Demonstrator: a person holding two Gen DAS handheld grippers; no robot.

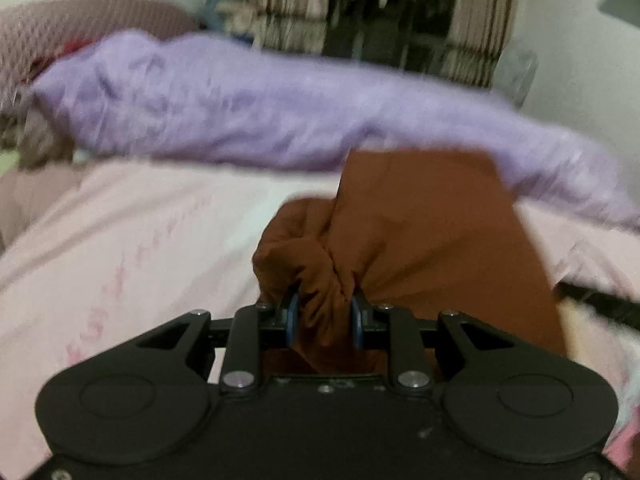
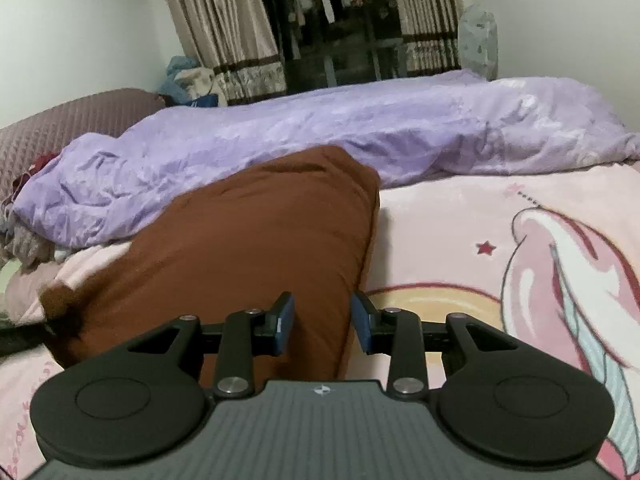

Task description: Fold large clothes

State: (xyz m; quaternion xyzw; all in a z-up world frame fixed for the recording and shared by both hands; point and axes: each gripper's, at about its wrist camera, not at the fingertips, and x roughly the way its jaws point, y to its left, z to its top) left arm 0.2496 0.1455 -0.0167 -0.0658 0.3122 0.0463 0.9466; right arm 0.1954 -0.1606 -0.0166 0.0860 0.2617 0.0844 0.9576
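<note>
Both cameras sit low, just behind their own fingers, and look forward across the bed (image 2: 460, 216) toward the far wall with the curtains (image 2: 224, 28). The left wrist view is blurred and very near the brown garment (image 1: 420, 240), which fills its middle. The right wrist view is sharp and looks over the same brown garment (image 2: 248, 240) from close by. Both views share the purple duvet (image 1: 248, 120) (image 2: 320, 136), the pink bed sheet (image 1: 120, 240) and the curtains (image 1: 280, 0).
</note>
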